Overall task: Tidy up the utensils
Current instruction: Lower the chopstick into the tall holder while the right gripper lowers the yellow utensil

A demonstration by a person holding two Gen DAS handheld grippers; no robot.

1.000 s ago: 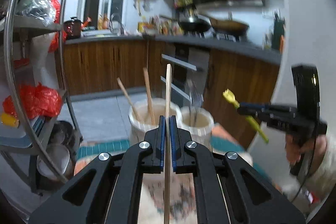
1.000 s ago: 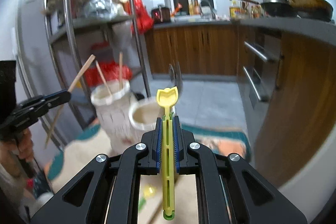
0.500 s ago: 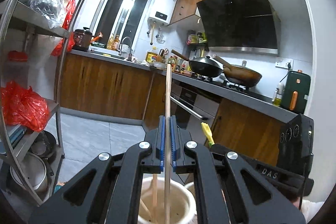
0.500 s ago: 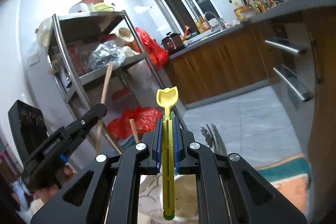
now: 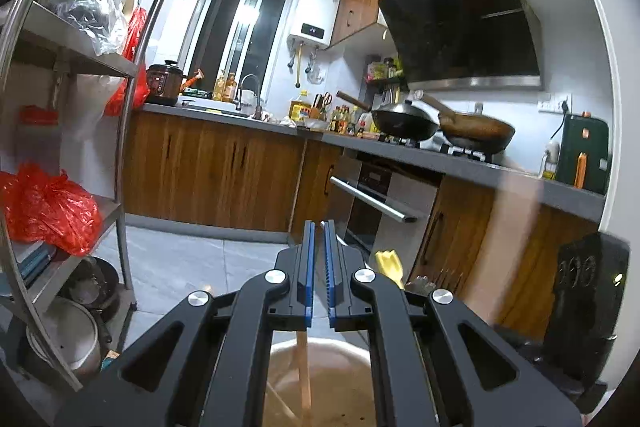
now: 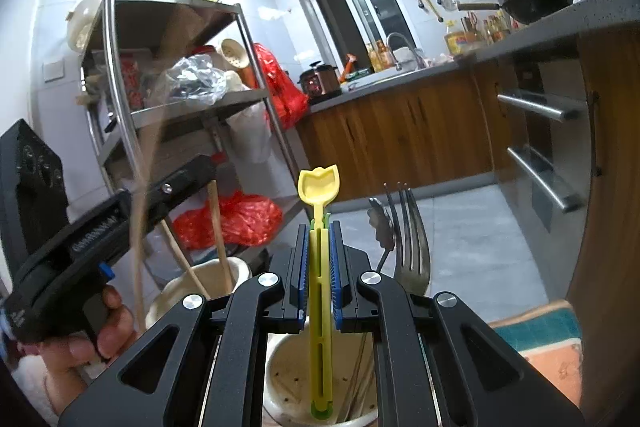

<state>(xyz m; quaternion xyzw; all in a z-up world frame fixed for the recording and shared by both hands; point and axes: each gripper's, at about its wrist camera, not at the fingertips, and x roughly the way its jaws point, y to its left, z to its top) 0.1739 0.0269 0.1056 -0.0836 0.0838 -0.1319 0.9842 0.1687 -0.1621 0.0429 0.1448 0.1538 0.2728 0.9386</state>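
My left gripper point(image 5: 318, 227) is open a little and empty, right above a cream holder point(image 5: 352, 349). A wooden chopstick point(image 5: 304, 379) stands in that holder below the jaws. In the right wrist view a blurred chopstick point(image 6: 140, 235) drops beside the left gripper point(image 6: 120, 215) toward the left holder point(image 6: 176, 297), which has two other chopsticks point(image 6: 218, 227). My right gripper point(image 6: 319, 227) is shut on a yellow plastic utensil point(image 6: 319, 187), held upright over a second cream holder point(image 6: 288, 359) with a metal fork point(image 6: 408, 227) and spoon in it.
A steel shelf rack point(image 5: 120, 147) with red bags point(image 5: 48, 207) and pots stands to the left. Wooden cabinets point(image 5: 208, 179), an oven handle point(image 5: 372, 203) and a counter with woks point(image 5: 404, 125) lie ahead. A patterned cloth point(image 6: 556, 343) covers the table.
My left gripper has opened and let go of the chopstick, which drops into the left holder. My right gripper has moved over the second holder with the yellow utensil.
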